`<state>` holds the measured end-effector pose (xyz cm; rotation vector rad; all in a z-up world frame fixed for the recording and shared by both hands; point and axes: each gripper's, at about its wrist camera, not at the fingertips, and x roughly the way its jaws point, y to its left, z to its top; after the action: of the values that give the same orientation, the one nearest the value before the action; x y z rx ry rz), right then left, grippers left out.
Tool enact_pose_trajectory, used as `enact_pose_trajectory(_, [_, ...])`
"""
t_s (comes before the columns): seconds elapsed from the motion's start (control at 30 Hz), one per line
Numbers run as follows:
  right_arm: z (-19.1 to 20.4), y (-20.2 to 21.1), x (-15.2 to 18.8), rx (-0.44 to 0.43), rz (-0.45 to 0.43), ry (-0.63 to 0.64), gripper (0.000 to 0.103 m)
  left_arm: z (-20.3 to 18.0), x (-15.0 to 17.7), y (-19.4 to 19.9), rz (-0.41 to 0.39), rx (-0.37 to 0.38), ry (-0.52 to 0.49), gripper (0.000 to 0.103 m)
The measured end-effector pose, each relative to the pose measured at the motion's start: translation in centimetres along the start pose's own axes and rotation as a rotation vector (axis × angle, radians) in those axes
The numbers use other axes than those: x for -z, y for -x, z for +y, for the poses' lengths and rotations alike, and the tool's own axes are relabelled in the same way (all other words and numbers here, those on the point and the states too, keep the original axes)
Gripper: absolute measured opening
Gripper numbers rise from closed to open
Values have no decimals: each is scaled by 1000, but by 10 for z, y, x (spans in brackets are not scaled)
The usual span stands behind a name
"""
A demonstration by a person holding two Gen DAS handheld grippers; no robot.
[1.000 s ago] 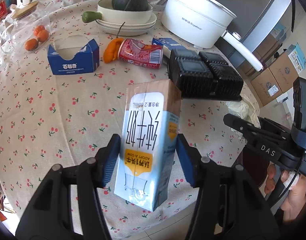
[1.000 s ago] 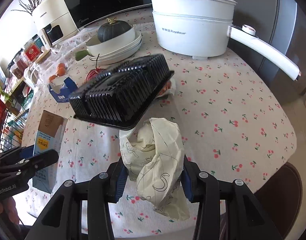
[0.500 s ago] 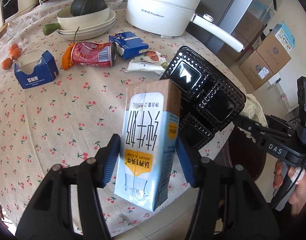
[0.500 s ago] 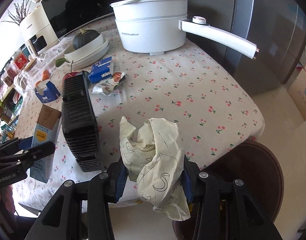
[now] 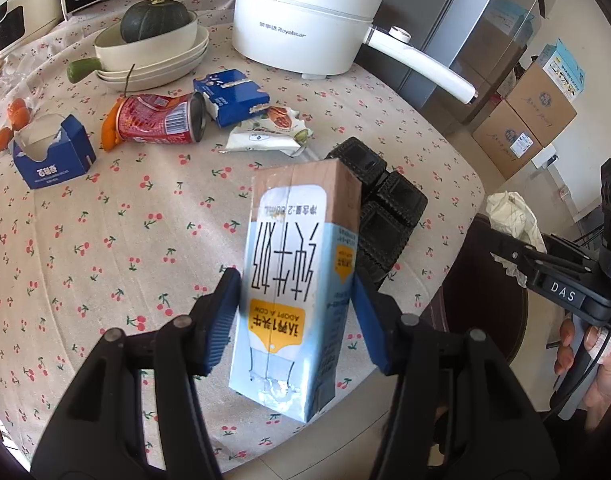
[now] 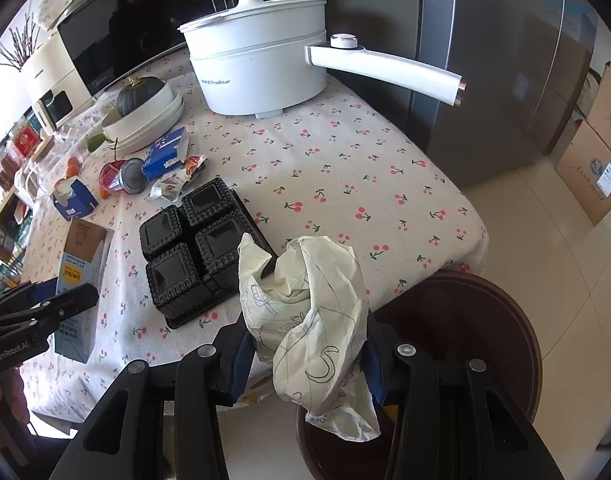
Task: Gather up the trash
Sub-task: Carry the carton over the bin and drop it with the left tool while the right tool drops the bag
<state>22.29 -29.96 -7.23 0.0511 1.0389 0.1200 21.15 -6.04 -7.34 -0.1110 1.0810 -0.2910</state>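
My left gripper [image 5: 297, 312] is shut on a light blue milk carton [image 5: 297, 280], held above the table's near edge; the carton also shows in the right wrist view [image 6: 79, 280]. My right gripper [image 6: 305, 356] is shut on a crumpled cream paper wrapper [image 6: 309, 312], held over the table's edge and a dark round bin [image 6: 465, 360]; the wrapper also shows in the left wrist view [image 5: 511, 216]. On the cherry-print tablecloth [image 5: 105, 240] lie a black plastic tray [image 6: 197, 248], a crushed red can [image 5: 161, 120], a torn blue box [image 5: 231, 96] and a snack wrapper [image 5: 269, 134].
A white electric pot [image 6: 261, 68] with a long handle [image 6: 385, 72] stands at the back. Stacked cream dishes hold a green squash [image 5: 153, 20]. A blue tissue box [image 5: 49, 156] and small oranges [image 5: 15, 114] sit at the left. Cardboard boxes [image 5: 541, 108] stand on the floor.
Both grippers have pulled back and turned right with their loads. The black tray, tilted up a second ago, now lies flat on the table. The right gripper now hangs over the dark bin.
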Motion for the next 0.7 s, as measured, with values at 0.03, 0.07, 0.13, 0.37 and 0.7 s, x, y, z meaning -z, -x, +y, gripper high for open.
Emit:
enact_pose_trajectory(0.03, [-4, 2, 2, 2, 0, -5, 47, -5, -1, 0, -1, 10, -6, 58])
enact_pose_trajectory(0.07, [-8, 4, 4, 3, 1, -12, 47, -12, -1, -1, -3, 20, -15, 58])
enact_pose_trajectory(0.13, [-19, 9, 9, 6, 4, -32, 47, -26, 0, -3, -1, 41, -37, 58])
enact_pose_trajectory(0.37, [-65, 25, 37, 54, 20, -99, 49, -85, 11, -25, 26, 109, -135, 58])
enact_pose_trajectory(0.7, [-125, 37, 89, 118, 58, -204, 50, -170, 35, -63, 65, 225, -273, 58])
